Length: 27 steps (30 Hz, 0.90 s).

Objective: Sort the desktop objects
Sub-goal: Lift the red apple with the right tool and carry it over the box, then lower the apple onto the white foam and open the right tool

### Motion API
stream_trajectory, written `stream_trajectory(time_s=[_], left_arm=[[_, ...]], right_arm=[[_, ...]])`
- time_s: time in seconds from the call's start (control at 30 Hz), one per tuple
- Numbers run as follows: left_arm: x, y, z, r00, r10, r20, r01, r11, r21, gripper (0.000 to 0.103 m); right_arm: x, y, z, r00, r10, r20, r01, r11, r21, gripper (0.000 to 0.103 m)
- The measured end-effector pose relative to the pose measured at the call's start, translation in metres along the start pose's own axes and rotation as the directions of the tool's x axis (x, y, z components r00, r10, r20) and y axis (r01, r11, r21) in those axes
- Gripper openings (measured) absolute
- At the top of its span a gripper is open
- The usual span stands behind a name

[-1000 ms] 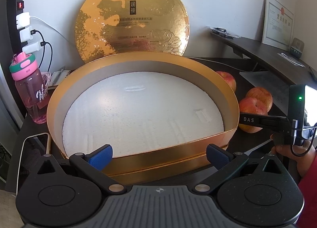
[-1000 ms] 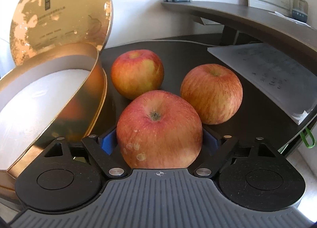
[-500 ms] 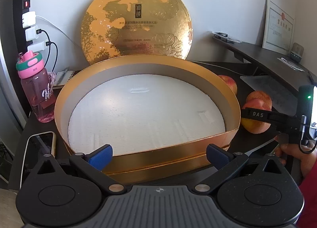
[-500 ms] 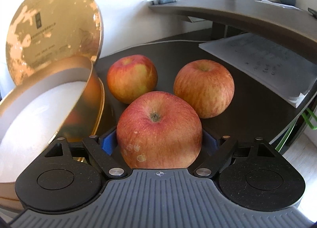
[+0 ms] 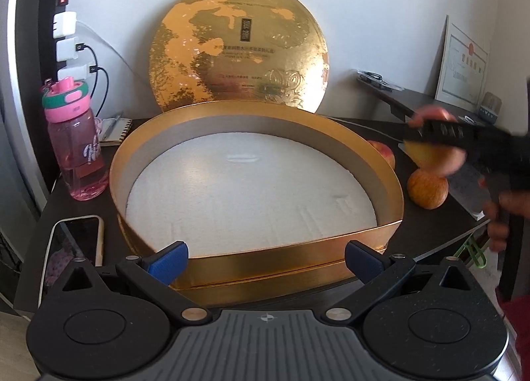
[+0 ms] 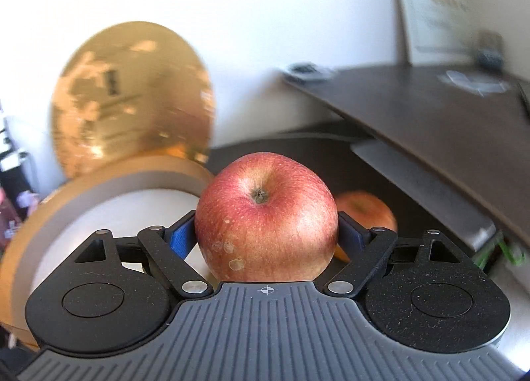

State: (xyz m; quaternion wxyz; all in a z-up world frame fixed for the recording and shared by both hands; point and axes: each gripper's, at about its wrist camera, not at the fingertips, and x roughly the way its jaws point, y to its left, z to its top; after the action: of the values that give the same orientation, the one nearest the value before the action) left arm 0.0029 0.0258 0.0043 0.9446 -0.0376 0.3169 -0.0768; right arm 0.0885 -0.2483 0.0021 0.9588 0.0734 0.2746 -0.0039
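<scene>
My right gripper (image 6: 266, 232) is shut on a red apple (image 6: 265, 215), its blue pads pressed to both sides, and holds it off the desk. From the left wrist view this apple (image 5: 434, 159) hangs blurred beside the right rim of the round gold box (image 5: 391, 195). The box has a white foam floor (image 5: 251, 192) with nothing on it. Two more apples (image 5: 427, 192) (image 5: 384, 154) rest on the dark desk to the right of the box. My left gripper (image 5: 265, 260) stands open in front of the box's near wall, with nothing between its fingers.
The gold lid (image 5: 238, 46) leans on the wall behind the box. A pink bottle (image 5: 78, 149), a phone (image 5: 73, 248), a notebook (image 5: 114, 129) and plugged chargers (image 5: 66, 39) are at left. At right are a raised shelf (image 5: 430, 106), papers (image 6: 414, 179) and a person's hand (image 5: 506, 212).
My right gripper has lifted the apple off the desk, away from the other two apples. The left view has drawn back a little, showing more of the phone.
</scene>
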Motion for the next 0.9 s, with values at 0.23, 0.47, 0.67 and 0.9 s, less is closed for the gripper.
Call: stream_trajectory(time_s=[0.23, 0.47, 0.67, 0.9], left_arm=[[-0.006, 0.027, -0.004, 1.0, 0.012, 0.006, -0.012, 1.0, -0.027, 0.102], [-0.006, 0.047, -0.005, 1.0, 0.017, 0.015, -0.016, 0.999, -0.033, 0.102], [-0.002, 0.057, -0.006, 1.0, 0.008, 0.018, -0.007, 1.0, -0.021, 0.102], [0.003, 0.066, -0.008, 1.0, -0.001, 0.008, 0.001, 1.0, -0.024, 0.102]], right_arm=[[0.01, 0.079, 0.022, 0.99, 0.143, -0.013, -0.144, 0.983, -0.113, 0.086], [0.053, 0.152, 0.021, 0.963, 0.235, -0.129, -0.254, 0.953, -0.164, 0.086], [0.1, 0.193, 0.014, 0.937, 0.235, -0.257, -0.29, 0.936, -0.2, 0.086], [0.138, 0.225, 0.0, 0.899, 0.213, -0.383, -0.325, 0.91, -0.257, 0.086]])
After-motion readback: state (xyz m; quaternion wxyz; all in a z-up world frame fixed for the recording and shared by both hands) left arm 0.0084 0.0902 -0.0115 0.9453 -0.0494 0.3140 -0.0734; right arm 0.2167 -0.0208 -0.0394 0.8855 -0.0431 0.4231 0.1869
